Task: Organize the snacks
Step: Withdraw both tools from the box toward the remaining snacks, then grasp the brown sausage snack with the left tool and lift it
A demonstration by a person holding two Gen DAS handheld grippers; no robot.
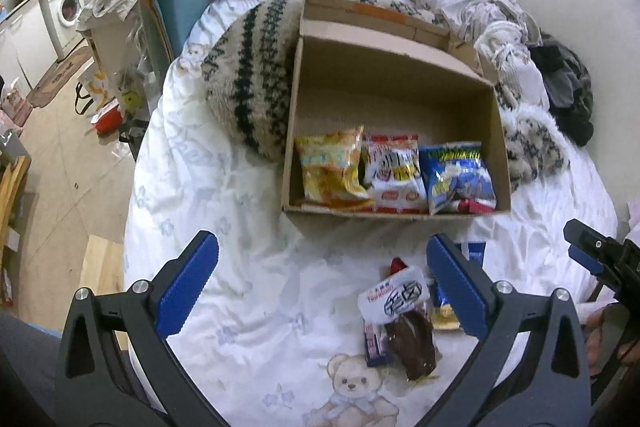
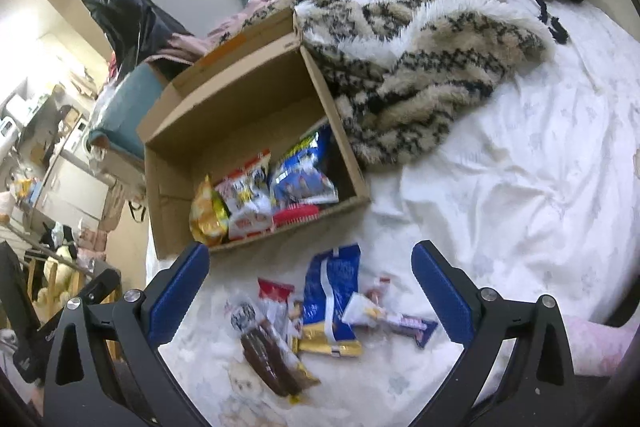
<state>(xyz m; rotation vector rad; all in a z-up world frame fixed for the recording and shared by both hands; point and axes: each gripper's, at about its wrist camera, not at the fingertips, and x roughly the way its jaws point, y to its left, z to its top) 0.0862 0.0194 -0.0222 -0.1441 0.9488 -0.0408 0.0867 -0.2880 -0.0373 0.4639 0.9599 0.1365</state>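
1. Box (image 1: 394,107), open, at 12 o'clock on the bed (image 1: 248,211); three bags stand along its near wall: yellow (image 1: 332,167), red-white (image 1: 394,171), blue (image 1: 456,173). Their print is unreadable.
2. Loose snacks (image 2: 320,319) lie at 6 o'clock; a white pack (image 1: 394,301) has large black characters.
3. Left gripper (image 1: 322,287) and right gripper (image 2: 310,293) both gape wide, empty.
4. Teddy-print sheet; fuzzy blanket (image 2: 420,67) touches the box; washer (image 1: 66,7) at 10 o'clock.

Left gripper (image 1: 322,285): jaws spread wide, nothing between the blue pads (image 1: 188,283). It hangs above the bed sheet on the near side of the cardboard box (image 1: 396,215), clear of it, fingers pointing toward the box's near wall.

Right gripper (image 2: 310,291): jaws likewise spread wide, pads (image 2: 440,293) bare, nothing gripped. It is also held on the near side of the box, not touching it. In the left wrist view its tip shows at the right edge, with part of the holding hand (image 1: 600,331) behind it.
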